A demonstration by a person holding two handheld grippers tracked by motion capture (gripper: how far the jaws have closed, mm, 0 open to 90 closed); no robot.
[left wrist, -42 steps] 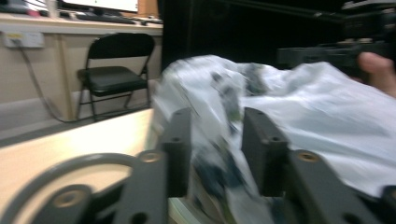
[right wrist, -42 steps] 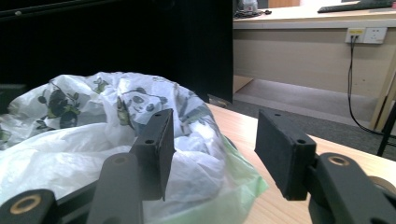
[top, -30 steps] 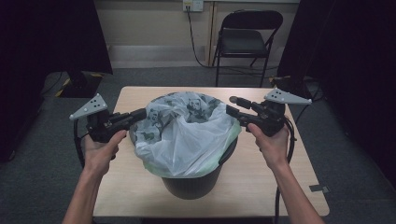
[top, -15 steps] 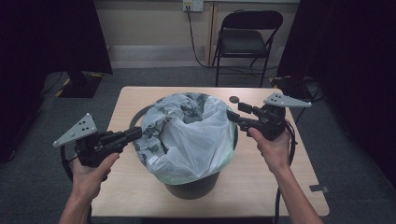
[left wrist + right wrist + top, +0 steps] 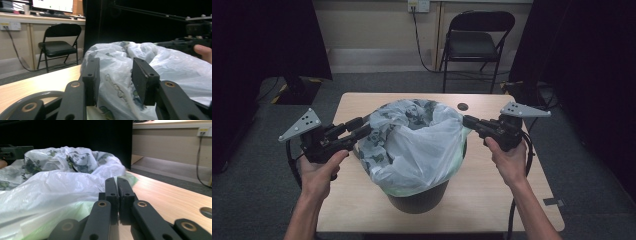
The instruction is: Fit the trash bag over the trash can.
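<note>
I hold a claw in each hand over the light wooden bench (image 5: 362, 210), and between them stands the black round plastic bin (image 5: 418, 200), set toward the near edge and about midway between the left and right edges. Over its mouth spreads the thin white plastic bag printed with dark green leaves (image 5: 417, 145), loose and crumpled, draped down the near side of the bin.

My left claw (image 5: 363, 131) is released: in its own view the two black jaws stand well apart with the bag's bunched film lying between them, not pinched. My right claw (image 5: 468, 121) is clenched, jaws pressed together at the bag's right edge; I judge a bit of film may be caught there, but I cannot tell for sure.

What the next move turns on, as I judge it: the bag lies straight ahead of the left claw, toward the bench's right edge, its rim running across between my two hands. The left claw is the one free to close on it.

A black folding chair (image 5: 477, 42) stands beyond the far edge.
</note>
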